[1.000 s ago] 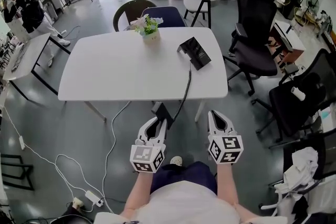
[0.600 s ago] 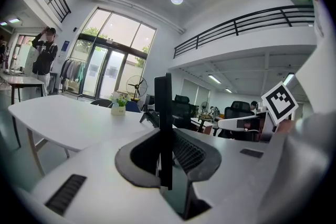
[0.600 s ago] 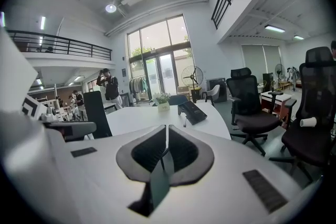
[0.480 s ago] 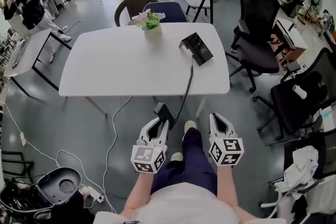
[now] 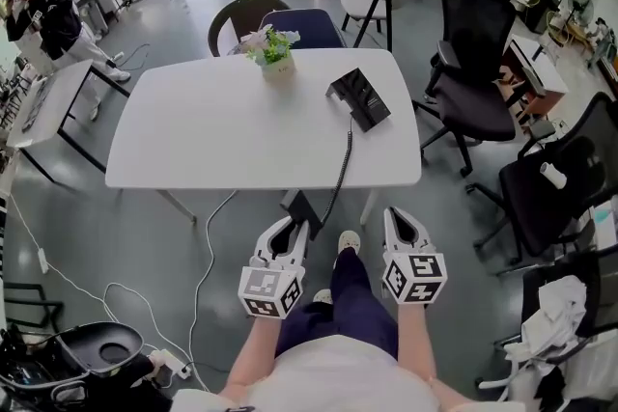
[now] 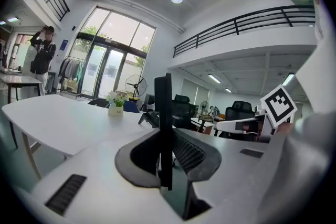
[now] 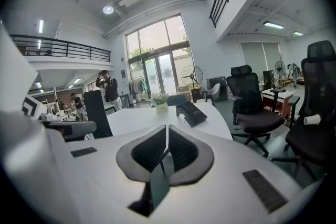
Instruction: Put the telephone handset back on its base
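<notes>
White table in an open office, phone base at its right. Left gripper clamps the handset off the near edge, well apart from the base. Right gripper closed, empty.

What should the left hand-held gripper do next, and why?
Probably carry the handset forward over the table toward the base. The left hand-held gripper is clamped on the handset short of the table's near edge; the base sits on the table's right side, and the cord runs to it. The right hand-held gripper is shut, empty.
</notes>
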Motion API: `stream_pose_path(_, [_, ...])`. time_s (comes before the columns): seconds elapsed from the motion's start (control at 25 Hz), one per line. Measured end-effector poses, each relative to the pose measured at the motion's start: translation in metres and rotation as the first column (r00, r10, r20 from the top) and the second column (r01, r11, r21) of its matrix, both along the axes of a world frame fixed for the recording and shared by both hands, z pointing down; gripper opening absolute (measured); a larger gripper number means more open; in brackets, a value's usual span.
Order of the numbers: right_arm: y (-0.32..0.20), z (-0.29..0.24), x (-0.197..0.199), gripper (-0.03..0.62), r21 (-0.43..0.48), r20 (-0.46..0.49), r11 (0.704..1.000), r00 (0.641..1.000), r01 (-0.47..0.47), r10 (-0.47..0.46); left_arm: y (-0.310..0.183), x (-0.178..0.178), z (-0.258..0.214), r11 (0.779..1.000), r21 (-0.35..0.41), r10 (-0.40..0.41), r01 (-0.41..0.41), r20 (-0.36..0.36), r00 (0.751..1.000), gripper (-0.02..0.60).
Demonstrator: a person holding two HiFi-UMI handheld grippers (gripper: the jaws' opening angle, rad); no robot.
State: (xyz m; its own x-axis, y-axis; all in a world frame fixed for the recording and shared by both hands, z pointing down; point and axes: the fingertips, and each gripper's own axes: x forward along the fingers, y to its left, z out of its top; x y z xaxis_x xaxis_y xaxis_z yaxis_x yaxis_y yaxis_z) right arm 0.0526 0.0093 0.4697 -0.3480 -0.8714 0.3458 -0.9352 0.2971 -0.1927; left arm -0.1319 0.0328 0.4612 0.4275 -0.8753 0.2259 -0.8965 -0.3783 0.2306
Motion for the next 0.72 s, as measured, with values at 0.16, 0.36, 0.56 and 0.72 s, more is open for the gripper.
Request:
stream_pose_path(0.16, [-0.031,-0.004,0.006,0.037,0.007,0.006,1.0,1.0,0.001,-0.001,-0.028,0.006,-0.001,1.0,-0.007,-0.002,0.002,-0.01,1.0,0.077])
stream_pose_path(0.36, [-0.076,-0.004,0.004,0.037,0.001,0.013,1.0,1.0,0.024,-0.024,-0.068,0.007,-0.003,1.0,-0.006,-0.019,0.019,-0.009,1.0,0.076])
stream_pose_path(0.56, [-0.123,-0.001,0.001,0.038,-0.001,0.006,0.998,0.998,0.057,-0.057,-0.111,0.007,0.003,0.999,-0.019,-0.04,0.04,-0.016,0.999,0.077])
stream_pose_path(0.72, [-0.158,0.0,0.001,0.037,-0.007,0.003,0.997,0.997,0.074,-0.074,-0.143,0.008,0.004,0.998,-0.024,-0.055,0.054,-0.022,0.998,0.077])
